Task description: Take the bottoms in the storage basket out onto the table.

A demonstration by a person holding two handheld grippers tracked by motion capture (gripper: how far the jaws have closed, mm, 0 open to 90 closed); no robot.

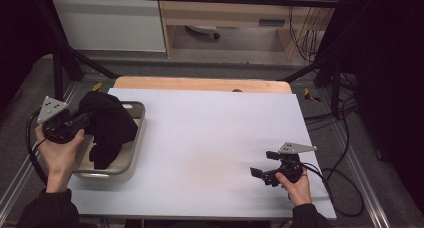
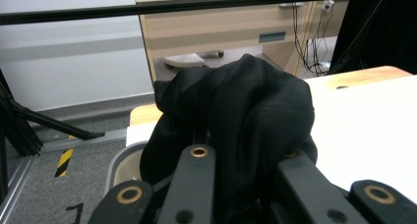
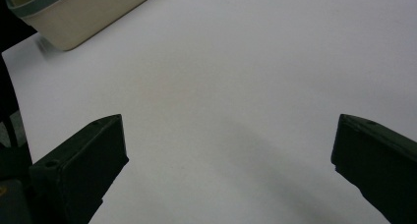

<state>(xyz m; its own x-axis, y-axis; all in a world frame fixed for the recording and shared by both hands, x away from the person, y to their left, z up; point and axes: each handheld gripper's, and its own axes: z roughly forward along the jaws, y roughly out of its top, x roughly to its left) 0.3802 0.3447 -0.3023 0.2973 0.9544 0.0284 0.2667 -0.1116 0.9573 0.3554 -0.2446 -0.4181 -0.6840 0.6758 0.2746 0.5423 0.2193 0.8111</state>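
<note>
A crumpled black cloth (image 1: 106, 124) hangs over a beige tub (image 1: 134, 147) at the table's left side. My left gripper (image 1: 86, 120) is shut on the cloth and holds it lifted above the tub. In the left gripper view the black cloth (image 2: 236, 116) bunches over the jaws and hides their tips. My right gripper (image 1: 256, 172) rests low over the white table near the front right, its jaws wide apart with nothing between them. The right gripper (image 3: 226, 150) looks across bare white table toward a corner of the tub (image 3: 74, 13).
The white table top (image 1: 210, 138) stretches between the tub and the right gripper, with a wooden edge (image 1: 200, 84) at the back. Cables (image 1: 340, 178) trail off the table's right side. Black frame bars and a wooden desk stand beyond the table.
</note>
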